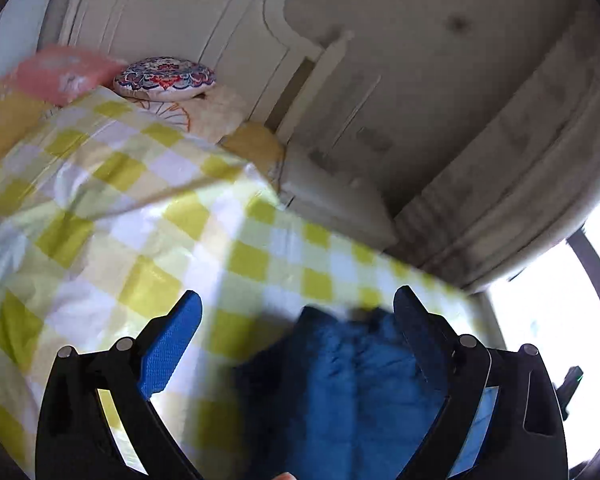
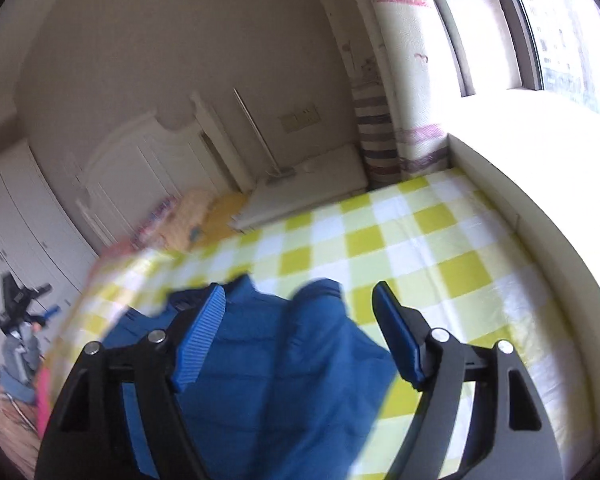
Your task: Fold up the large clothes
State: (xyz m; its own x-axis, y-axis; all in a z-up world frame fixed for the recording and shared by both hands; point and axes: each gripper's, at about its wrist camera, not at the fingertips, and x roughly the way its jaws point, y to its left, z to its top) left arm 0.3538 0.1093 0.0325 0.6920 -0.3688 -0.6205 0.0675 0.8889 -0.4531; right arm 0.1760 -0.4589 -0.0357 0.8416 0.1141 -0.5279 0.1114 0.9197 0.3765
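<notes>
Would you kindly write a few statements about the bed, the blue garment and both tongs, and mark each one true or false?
1. Both the left tongs and the right tongs are open. True.
2. The blue quilted jacket lies on a yellow-and-white checked bedsheet. True.
3. The right tongs are clamped on the jacket. False: their fingers stand spread, with the jacket between and below them.
4. The bedsheet is plain red. False: it is checked yellow and white.
5. A round patterned cushion sits near the white headboard. True.
</notes>
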